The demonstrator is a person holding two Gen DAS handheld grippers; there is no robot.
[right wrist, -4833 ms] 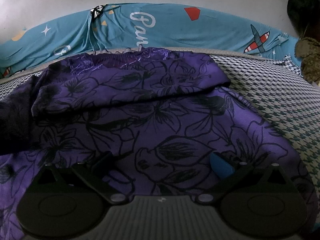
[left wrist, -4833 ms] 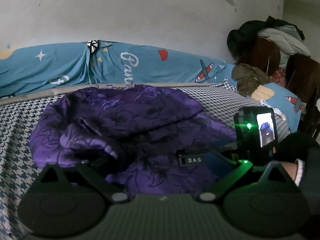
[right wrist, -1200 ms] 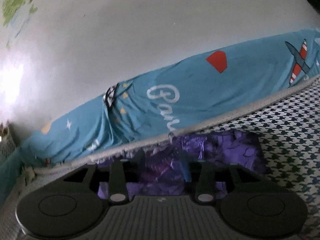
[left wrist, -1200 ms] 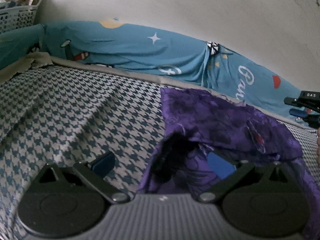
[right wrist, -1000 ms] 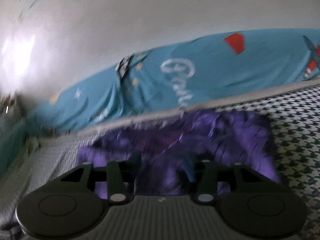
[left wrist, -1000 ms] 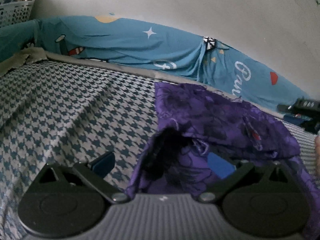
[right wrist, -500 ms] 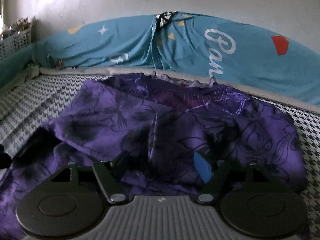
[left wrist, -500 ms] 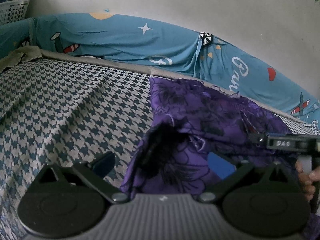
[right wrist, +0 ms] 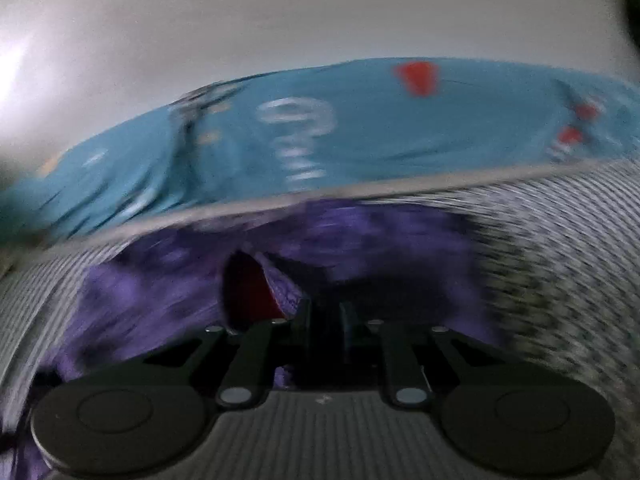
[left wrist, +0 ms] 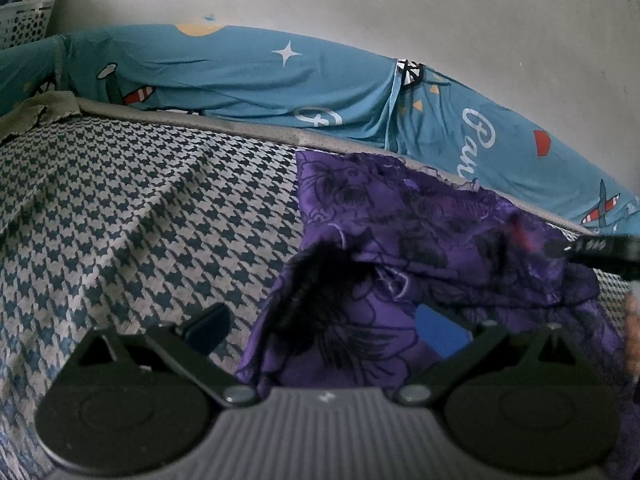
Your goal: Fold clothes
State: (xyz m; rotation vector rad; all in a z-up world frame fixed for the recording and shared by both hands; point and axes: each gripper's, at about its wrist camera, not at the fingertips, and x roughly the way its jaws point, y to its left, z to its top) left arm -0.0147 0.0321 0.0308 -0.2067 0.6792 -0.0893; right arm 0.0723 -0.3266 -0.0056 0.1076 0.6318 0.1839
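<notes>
The left gripper (left wrist: pixel 324 324) is holding its jaws wide apart, with nothing between them. One blue finger pad (left wrist: pixel 440 334) is lying over the purple cloth, and the other finger is hanging over the bed cover beside the cloth's edge.

The right gripper (right wrist: pixel 325 334) is holding its jaws close together, and they are pinching a fold of the purple flowered garment (right wrist: pixel 380 240). That picture is blurry, so small things are hard to see. A bit of red inside the cloth (right wrist: pixel 250 292) is showing just left of the jaws.

In the left wrist view, the purple flowered garment (left wrist: pixel 420 232) is lying bunched up on the bed, with a dark opening facing the camera. It is sitting on a blue and white checked bed cover (left wrist: pixel 140 208), close to the far edge of the bed. The right gripper (left wrist: pixel 600 250) is reaching in from the right side, touching the cloth.

Behind the bed, a blue sheet with stars and planes (left wrist: pixel 240 76) is hanging along a pale wall (left wrist: pixel 360 0). A white basket (left wrist: pixel 24 20) is sitting in the far left corner.
</notes>
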